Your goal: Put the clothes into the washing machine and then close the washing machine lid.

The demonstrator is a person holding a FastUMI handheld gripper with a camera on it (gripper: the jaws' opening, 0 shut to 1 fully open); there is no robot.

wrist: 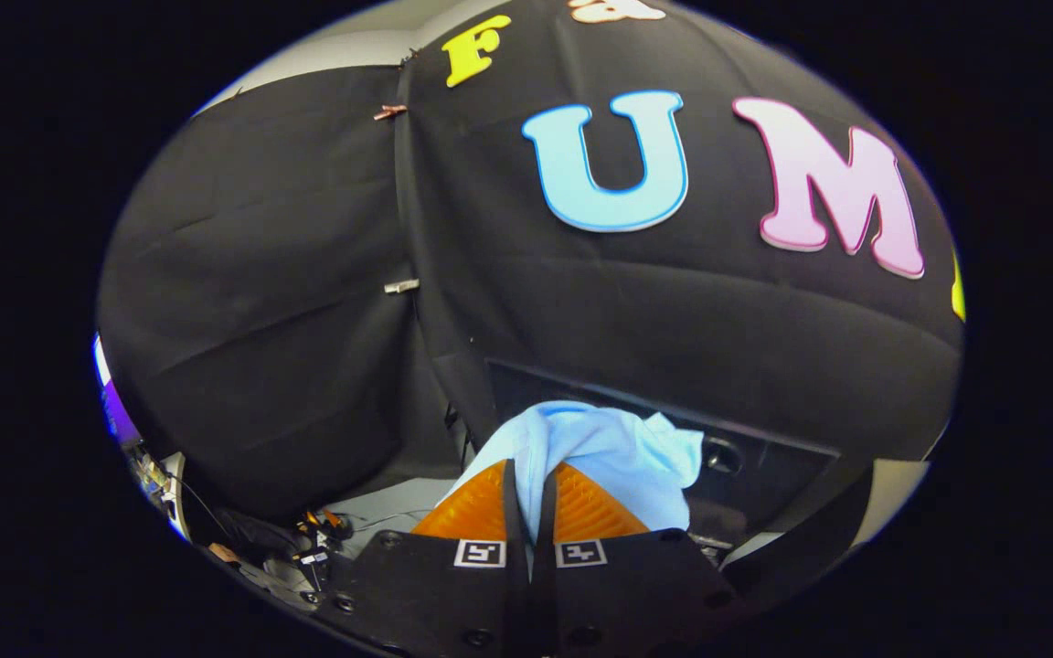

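Gripper view showed the tongs [528,489] nearly closed, pinching a pale blue garment [595,448] that bunched ahead of them, lifted before the black booth wall [307,274].

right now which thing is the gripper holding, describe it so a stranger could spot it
Start at the black cloth wall. Low in front of it the gripper has its two fingers closed on a bunched garment. It is pale blue, soft and crumpled, the one light thing against dark surroundings.
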